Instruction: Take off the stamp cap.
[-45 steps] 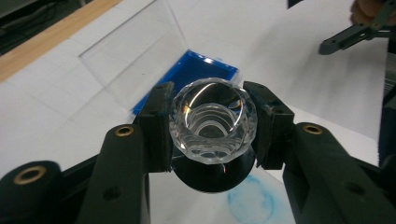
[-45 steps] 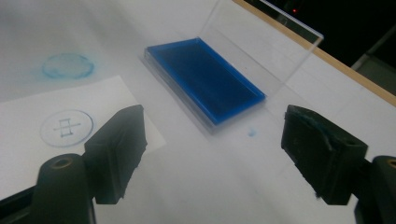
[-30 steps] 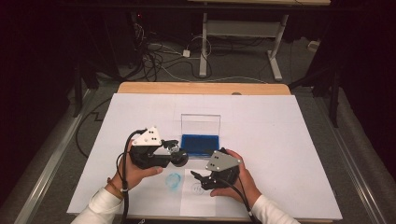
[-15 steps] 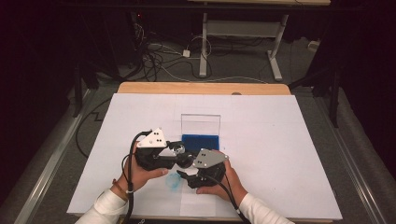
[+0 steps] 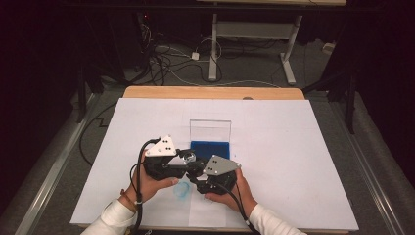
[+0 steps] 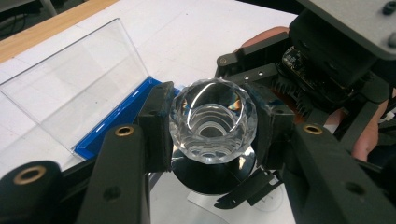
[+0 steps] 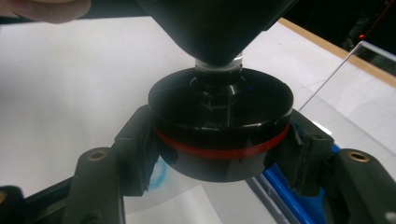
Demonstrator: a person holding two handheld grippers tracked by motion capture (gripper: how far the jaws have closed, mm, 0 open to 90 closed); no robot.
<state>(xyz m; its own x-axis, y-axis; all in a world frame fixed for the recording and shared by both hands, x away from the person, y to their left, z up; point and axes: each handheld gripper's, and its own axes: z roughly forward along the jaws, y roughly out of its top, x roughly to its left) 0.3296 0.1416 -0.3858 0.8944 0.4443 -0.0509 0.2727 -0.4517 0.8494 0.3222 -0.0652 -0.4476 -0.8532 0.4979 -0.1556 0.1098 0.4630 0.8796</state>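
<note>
Clear faceted glass, with a black disc under it, is seen low and left of centre in the high view, where the left tool (image 5: 188, 164) and the right tool (image 5: 199, 175) meet over the white tabletop (image 5: 293, 147). Just above them lies an open case (image 5: 210, 142) with a blue base and an upright clear lid; a bluish smear (image 5: 182, 189) is seen on the sheet below the hands.

From the left gripper view, the faceted glass knob (image 6: 212, 120) is held at the frame's centre, clenched between the left tool's pads. Slipping is judged the main risk: the facets are smooth and rounded, so little grip is offered if the two tools pull or twist against each other.

In the right gripper view, the black disc (image 7: 220, 123) with its red ring is clamped at mid-frame by the right tool, whose jaws have just been closing with the disc between them. Were the disc gripped off-centre, the joint at the pale neck above it could be strained, or the piece dropped on the case.
</note>
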